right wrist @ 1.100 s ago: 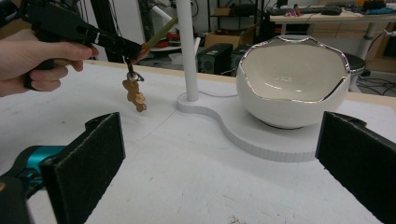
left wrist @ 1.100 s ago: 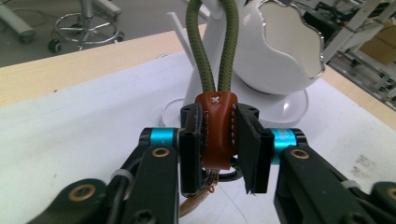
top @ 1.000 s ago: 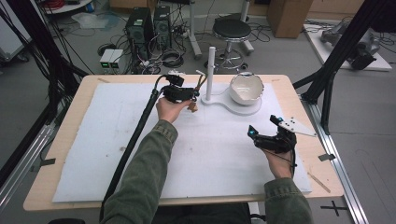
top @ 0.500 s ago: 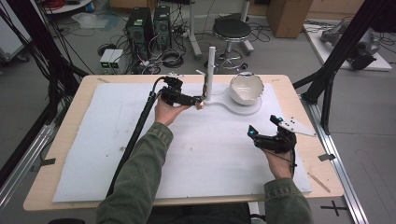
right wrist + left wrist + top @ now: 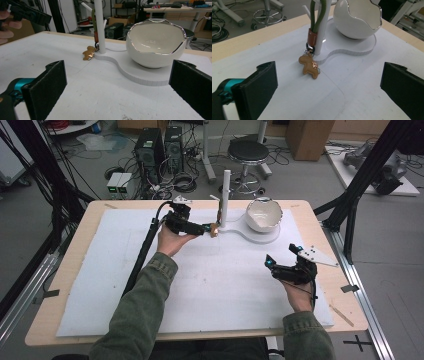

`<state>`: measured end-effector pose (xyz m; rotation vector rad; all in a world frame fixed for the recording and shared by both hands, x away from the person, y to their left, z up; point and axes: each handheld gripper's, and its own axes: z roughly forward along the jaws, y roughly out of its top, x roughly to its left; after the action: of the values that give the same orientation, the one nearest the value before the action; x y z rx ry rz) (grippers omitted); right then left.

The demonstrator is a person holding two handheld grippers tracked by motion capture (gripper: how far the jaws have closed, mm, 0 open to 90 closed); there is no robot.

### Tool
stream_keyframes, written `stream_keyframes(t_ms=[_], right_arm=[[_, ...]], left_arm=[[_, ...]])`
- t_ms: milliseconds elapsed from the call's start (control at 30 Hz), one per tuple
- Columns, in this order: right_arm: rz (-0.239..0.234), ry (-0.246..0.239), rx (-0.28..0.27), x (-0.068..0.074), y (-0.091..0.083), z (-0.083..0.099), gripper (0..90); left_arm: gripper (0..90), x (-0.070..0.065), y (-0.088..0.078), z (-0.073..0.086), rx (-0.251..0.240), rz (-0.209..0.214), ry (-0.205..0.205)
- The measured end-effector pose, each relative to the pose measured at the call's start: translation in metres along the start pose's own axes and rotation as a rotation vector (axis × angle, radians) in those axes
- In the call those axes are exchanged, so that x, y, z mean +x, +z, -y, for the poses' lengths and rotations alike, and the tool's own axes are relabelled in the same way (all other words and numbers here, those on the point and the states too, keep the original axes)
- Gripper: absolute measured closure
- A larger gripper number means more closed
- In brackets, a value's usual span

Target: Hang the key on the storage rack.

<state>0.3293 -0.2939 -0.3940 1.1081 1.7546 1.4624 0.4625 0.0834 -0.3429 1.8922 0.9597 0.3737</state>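
My left gripper has just been opening, and now its jaws stand wide with nothing between them. Just past them the keychain hangs by its green loop on the white post, its little brown horse charm touching the white stand. The brown tag on it has tiny writing I cannot read. The white bowl sits beside the post. My right gripper is wide and empty too.
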Motion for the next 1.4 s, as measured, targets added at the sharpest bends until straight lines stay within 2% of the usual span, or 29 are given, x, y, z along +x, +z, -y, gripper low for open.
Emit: stream_keyframes(t_ms=[200, 300, 500, 700, 1033, 1100, 1400], right_arm=[[-0.004, -0.007, 0.005, 0.001, 0.000, 0.000, 0.5], [-0.002, -0.010, 0.007, 0.001, 0.000, 0.000, 0.4], [-0.002, -0.009, 0.009, 0.003, 0.000, 0.000, 0.5], [-0.002, -0.012, 0.011, 0.003, 0.001, 0.000, 0.4], [-0.004, -0.006, 0.011, 0.004, 0.001, 0.001, 0.5], [-0.004, -0.002, 0.013, 0.003, 0.002, 0.001, 0.4], [-0.003, 0.011, 0.009, 0.001, 0.000, 0.002, 0.4]], left_arm=[[1.6, 0.002, -0.012, 0.003, 0.012, -0.006, 0.017], [1.6, 0.002, -0.020, 0.005, 0.031, -0.012, 0.038], [1.6, 0.006, -0.037, 0.009, 0.028, -0.015, 0.044], [1.7, 0.012, -0.051, 0.018, 0.055, -0.035, 0.055], [1.6, 0.020, -0.072, 0.030, 0.036, -0.039, 0.041], [1.6, 0.021, -0.075, 0.032, 0.031, -0.045, 0.054], [1.6, 0.027, -0.088, 0.043, 0.033, -0.053, 0.046]])
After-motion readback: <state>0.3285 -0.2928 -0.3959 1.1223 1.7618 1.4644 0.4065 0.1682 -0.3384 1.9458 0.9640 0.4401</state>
